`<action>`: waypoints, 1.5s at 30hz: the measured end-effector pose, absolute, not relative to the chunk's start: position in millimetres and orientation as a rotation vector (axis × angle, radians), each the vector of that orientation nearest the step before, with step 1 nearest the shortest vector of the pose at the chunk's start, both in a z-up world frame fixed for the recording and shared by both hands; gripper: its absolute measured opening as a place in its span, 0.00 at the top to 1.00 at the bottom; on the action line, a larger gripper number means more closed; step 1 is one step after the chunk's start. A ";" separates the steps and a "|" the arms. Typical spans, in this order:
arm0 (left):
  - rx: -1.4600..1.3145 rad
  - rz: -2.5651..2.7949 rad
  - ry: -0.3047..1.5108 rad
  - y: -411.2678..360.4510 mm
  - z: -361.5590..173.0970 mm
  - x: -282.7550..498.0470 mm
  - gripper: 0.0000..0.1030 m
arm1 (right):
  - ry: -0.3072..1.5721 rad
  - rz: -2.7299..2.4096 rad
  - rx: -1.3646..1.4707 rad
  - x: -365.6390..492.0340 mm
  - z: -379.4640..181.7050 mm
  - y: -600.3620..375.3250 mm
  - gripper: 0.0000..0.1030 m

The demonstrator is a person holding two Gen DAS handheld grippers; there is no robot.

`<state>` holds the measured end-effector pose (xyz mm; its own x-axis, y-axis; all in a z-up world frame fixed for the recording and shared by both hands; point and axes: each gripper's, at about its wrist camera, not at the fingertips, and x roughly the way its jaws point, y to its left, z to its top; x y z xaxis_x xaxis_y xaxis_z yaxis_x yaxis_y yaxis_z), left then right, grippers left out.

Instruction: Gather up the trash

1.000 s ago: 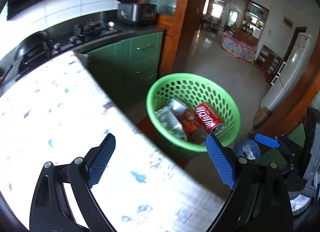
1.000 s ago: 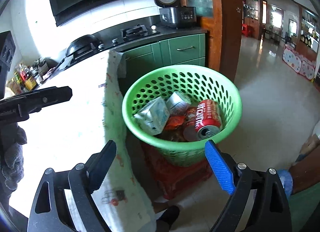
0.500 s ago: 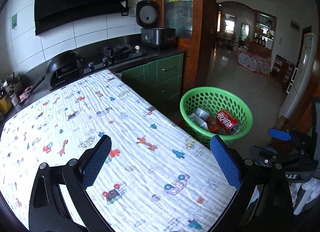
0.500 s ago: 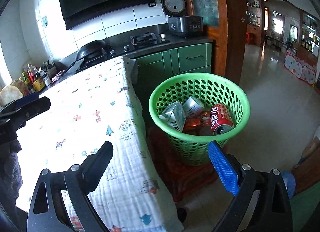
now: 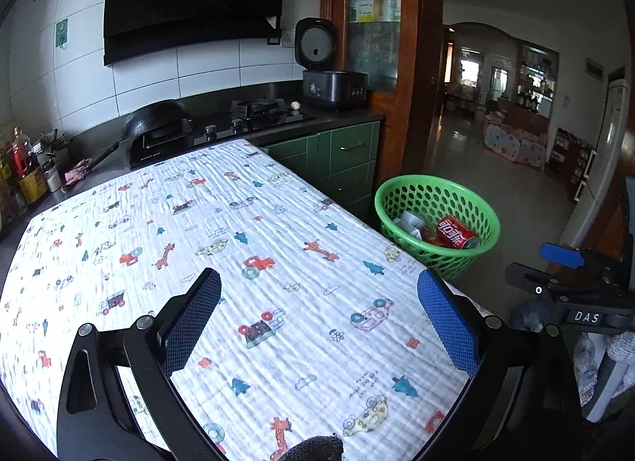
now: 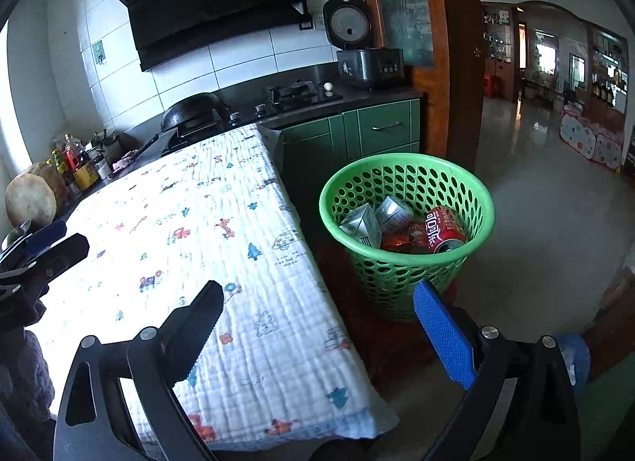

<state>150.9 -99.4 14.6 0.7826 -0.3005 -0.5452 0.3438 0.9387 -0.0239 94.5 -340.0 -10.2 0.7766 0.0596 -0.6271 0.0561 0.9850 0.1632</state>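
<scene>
your left claw (image 5: 317, 326) stands wide open over the table (image 5: 246, 246), nothing between its blue pads, and its jaws have just been opening. your right claw (image 6: 317, 326) is spread wide too, empty, hanging over the table's edge, and it has likewise been opening. the green basket (image 6: 456, 183) sits on the floor just beside the table, on a red stool. the trash lies inside it: a red can (image 6: 444, 228), a carton (image 6: 361, 224) and some crumpled wrappers.
</scene>
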 end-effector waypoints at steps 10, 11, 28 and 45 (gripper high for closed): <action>0.061 -0.311 0.583 -83.5 1.9 132.3 0.05 | 0.684 0.003 0.140 77.5 -12.3 -325.8 0.09; 0.064 -0.307 0.581 -84.1 0.8 131.0 0.05 | 0.686 0.002 0.139 76.1 -13.6 -325.7 0.09; 0.085 -0.323 0.563 -95.2 2.6 117.4 0.05 | 0.672 -0.025 0.132 59.0 -8.0 -327.5 0.08; 0.077 -0.323 0.569 -92.8 0.3 115.4 0.05 | 0.667 -0.021 0.123 56.8 -5.3 -321.7 0.08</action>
<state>115.4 -92.8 0.3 0.7934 -0.2789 -0.5410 0.3213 0.9468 -0.0169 56.8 -321.7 -5.3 0.7859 0.0197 -0.6181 0.0592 0.9925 0.1070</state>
